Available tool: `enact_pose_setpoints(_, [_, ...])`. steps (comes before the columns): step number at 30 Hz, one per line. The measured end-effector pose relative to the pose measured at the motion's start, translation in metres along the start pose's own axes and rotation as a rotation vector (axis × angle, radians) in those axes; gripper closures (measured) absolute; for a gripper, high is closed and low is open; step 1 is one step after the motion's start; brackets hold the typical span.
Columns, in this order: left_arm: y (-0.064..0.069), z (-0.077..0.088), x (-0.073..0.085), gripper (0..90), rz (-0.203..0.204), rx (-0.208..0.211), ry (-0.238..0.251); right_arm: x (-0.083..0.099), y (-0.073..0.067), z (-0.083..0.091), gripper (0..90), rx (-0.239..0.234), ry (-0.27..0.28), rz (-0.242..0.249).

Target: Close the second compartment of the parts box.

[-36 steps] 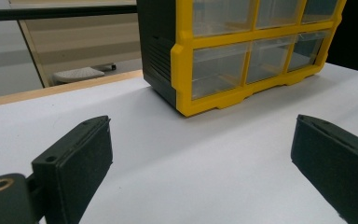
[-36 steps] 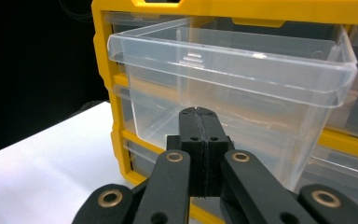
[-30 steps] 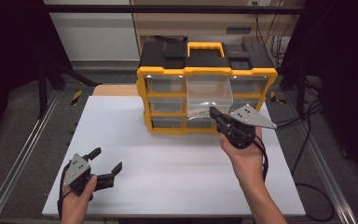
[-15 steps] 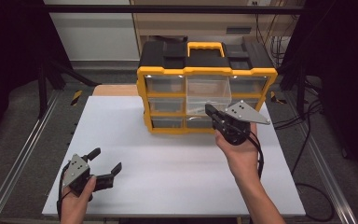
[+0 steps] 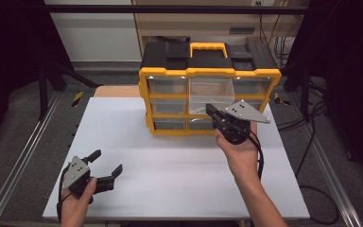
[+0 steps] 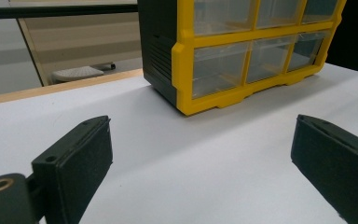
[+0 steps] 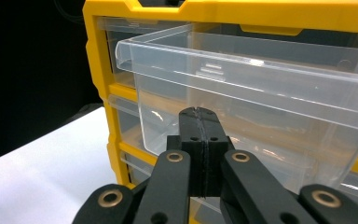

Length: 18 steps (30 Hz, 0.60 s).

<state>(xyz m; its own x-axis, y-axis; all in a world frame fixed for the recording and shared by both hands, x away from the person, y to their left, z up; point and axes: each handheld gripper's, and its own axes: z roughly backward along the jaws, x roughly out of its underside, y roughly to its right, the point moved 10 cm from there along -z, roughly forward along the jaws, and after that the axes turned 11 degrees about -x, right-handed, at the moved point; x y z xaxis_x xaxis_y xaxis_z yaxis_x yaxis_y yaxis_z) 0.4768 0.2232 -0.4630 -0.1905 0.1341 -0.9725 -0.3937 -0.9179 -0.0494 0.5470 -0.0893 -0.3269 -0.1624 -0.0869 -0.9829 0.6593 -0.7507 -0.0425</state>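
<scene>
So our right gripper has its jaws pressed flat together with nothing between them, and the tips sit right up against the front of the clear drawer, a bit below its rim. We can't really tell whether they touch the plastic or just hover a hair off it. That drawer is the middle one in the top row and it sticks out of the yellow and black cabinet, while the ones around it sit flush.

Compared with a second ago, our right hand has crept a bit closer to the cabinet, and the closed tips now overlap the drawer front in the high view. The drawer itself looks pulled out the same as before.

Our left gripper hasn't budged. Its jaws stand wide apart, empty, low over the near left corner of the white table, well away from the cabinet. In the left gripper view they point across bare tabletop toward the cabinet's lower corner.
</scene>
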Motion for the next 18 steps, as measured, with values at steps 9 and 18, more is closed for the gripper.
enact_pose_setpoints(9, [0.001, 0.000, 0.000, 5.3, -0.005, 0.002, -0.001, -0.003, 0.006, -0.006, 90.0, -0.002, 0.021, -0.066])
enact_pose_setpoints(18, [0.000, 0.001, 0.000, 5.3, -0.006, -0.001, -0.001, -0.003, 0.015, -0.009, 90.0, 0.038, 0.012, -0.046])
